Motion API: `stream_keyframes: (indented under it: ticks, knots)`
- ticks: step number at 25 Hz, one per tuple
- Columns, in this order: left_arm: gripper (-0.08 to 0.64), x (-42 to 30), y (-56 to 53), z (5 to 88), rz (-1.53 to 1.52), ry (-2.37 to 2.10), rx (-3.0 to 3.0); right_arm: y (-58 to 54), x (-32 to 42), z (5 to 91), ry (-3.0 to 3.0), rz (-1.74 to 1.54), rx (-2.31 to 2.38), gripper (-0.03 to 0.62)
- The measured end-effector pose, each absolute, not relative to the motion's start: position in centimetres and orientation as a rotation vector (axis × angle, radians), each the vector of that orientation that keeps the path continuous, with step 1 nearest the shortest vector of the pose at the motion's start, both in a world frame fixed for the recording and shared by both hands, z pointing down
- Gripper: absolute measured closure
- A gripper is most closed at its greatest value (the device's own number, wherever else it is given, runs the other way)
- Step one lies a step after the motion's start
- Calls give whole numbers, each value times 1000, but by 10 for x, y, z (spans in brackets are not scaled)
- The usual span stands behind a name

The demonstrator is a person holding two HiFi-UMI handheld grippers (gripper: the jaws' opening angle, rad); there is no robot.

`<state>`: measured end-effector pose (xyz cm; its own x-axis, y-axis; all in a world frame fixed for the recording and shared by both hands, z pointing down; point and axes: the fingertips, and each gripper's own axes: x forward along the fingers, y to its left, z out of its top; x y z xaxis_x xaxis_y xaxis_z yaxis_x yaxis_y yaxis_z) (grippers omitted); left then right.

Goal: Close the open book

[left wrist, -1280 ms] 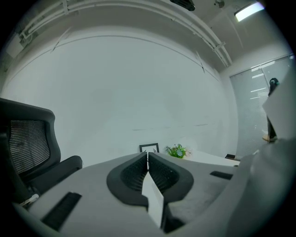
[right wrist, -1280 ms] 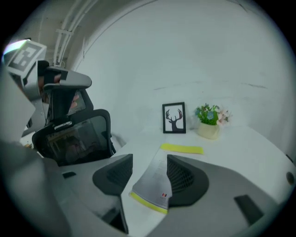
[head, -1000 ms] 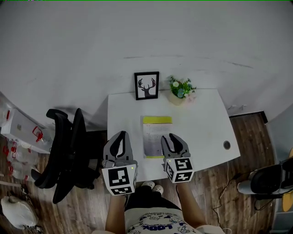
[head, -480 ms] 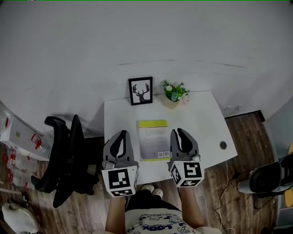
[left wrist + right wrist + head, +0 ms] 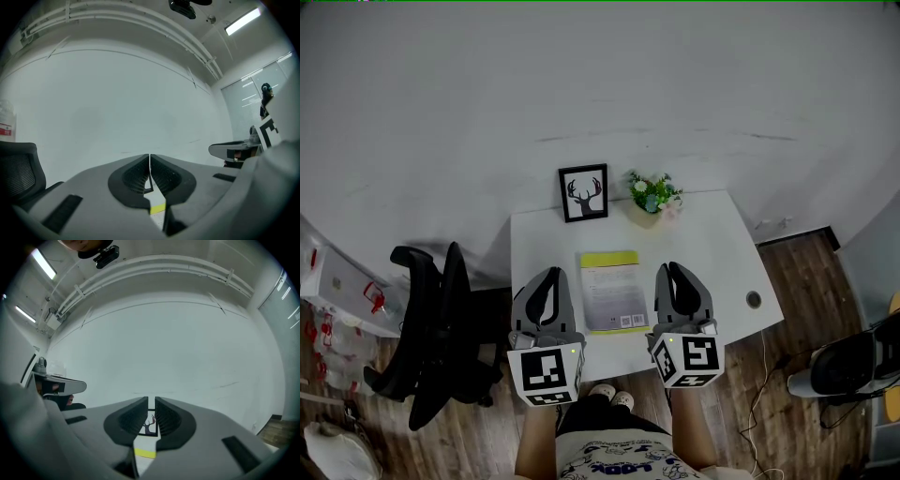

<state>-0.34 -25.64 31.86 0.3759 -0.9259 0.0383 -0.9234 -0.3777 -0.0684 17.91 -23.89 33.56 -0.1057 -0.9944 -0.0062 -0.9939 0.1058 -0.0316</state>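
Note:
The book [image 5: 613, 291] lies shut and flat on the white table [image 5: 712, 258], with a yellow-green band along its far edge. My left gripper [image 5: 548, 275] hovers above the table's front edge, left of the book, with its jaws shut and empty. My right gripper [image 5: 679, 269] hovers to the right of the book; its jaws are closing, with a narrow gap and nothing between them. In the left gripper view the left gripper [image 5: 149, 159] has its tips touching, and the book's yellow band [image 5: 158, 208] shows below them. The right gripper [image 5: 151, 401] shows a thin slit in the right gripper view.
A framed deer picture [image 5: 583, 193] and a small potted plant [image 5: 652, 195] stand at the table's back edge. A cable hole [image 5: 754, 299] sits near the right front corner. A black office chair [image 5: 431, 328] stands left of the table and another chair [image 5: 853, 366] is at far right.
Both grippers have risen. The right gripper moved off the book's right edge to its right side and its jaws narrowed. The book lies as before.

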Motion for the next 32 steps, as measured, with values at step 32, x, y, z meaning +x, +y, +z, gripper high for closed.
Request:
stream_keyframes:
  ticks: [32]
  knots:
    - [532, 1, -257, 321, -111, 1719, -2586, -236, 186, 332, 2274, -26, -2106, 540]
